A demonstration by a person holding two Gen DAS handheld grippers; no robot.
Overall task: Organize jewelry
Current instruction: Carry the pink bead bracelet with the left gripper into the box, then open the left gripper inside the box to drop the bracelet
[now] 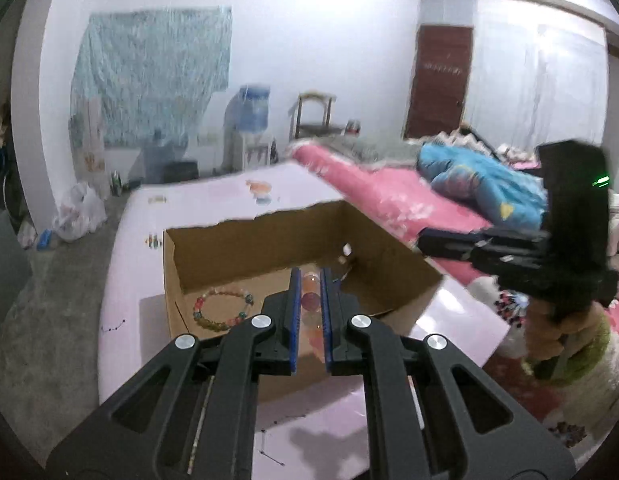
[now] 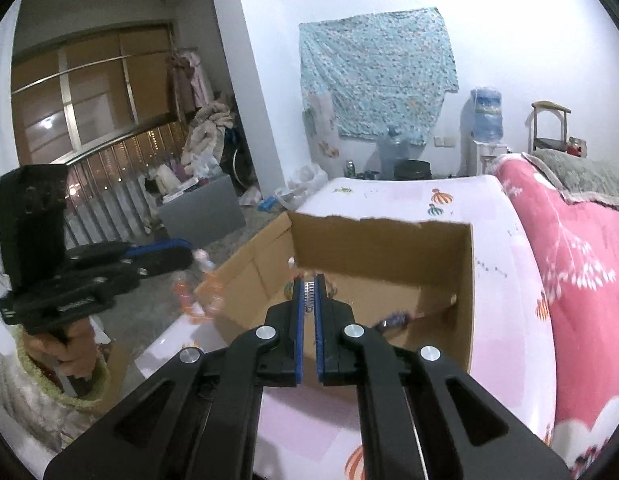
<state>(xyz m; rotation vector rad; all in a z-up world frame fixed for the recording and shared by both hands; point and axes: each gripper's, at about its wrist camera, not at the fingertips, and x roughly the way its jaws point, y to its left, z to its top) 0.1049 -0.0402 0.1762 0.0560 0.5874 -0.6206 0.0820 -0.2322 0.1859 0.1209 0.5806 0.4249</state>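
Note:
An open cardboard box [image 1: 253,226] [image 2: 373,224] stands on the pink table. My left gripper [image 1: 309,276] hangs over it, shut on a bracelet of orange and pink beads [image 1: 310,300]. In the right wrist view that left gripper [image 2: 187,256] is at the left, with the orange beads [image 2: 189,296] dangling blurred below it. My right gripper [image 2: 308,280] is shut on a thin silver chain [image 2: 308,294] above the box. It shows at the right [image 1: 421,240] in the left wrist view. A multicoloured bead bracelet [image 1: 223,308] and a small purple piece [image 2: 395,318] lie on the box floor.
The table [image 1: 213,196] [image 2: 389,196] has a pink printed cloth. A bed with a pink cover [image 1: 389,192] [image 2: 569,260] runs along its right side. A person's hand [image 2: 69,352] grips the left tool. Bags, a grey bin and a water dispenser [image 2: 487,116] stand on the floor beyond.

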